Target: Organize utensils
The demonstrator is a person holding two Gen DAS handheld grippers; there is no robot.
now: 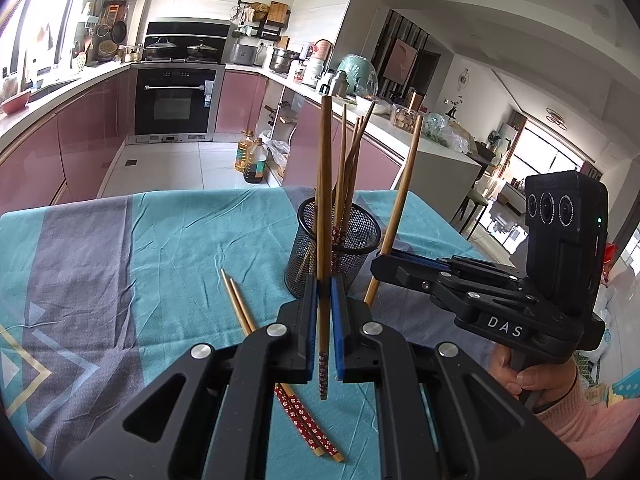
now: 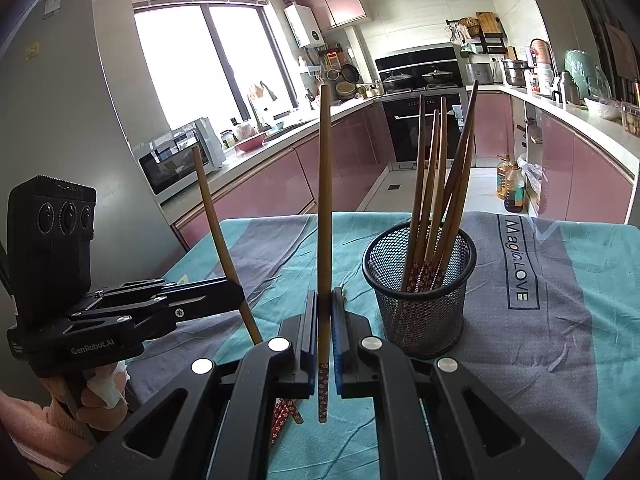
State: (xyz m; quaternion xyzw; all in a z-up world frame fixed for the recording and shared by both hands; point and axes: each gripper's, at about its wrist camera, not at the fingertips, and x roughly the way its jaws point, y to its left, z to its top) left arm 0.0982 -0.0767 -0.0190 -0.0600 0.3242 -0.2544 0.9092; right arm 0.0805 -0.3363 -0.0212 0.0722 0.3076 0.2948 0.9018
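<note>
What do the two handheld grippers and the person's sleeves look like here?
Both grippers are black with silver pivot bolts and blue finger pads. The right gripper reads "DAS", the left gripper "GenRobot.AI"; each carries a black three-lens camera block. The sleeves are pink knit.

Bright daylight is admitted through the kitchen window (image 2: pixel 208 64), which is overexposed. Strong fisheye curvature and dark corner vignetting are noted; focus is sharp.

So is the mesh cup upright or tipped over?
Upright. The mesh cup stands on its base on the tablecloth, rim up, with several chopsticks leaning inside it.
</note>
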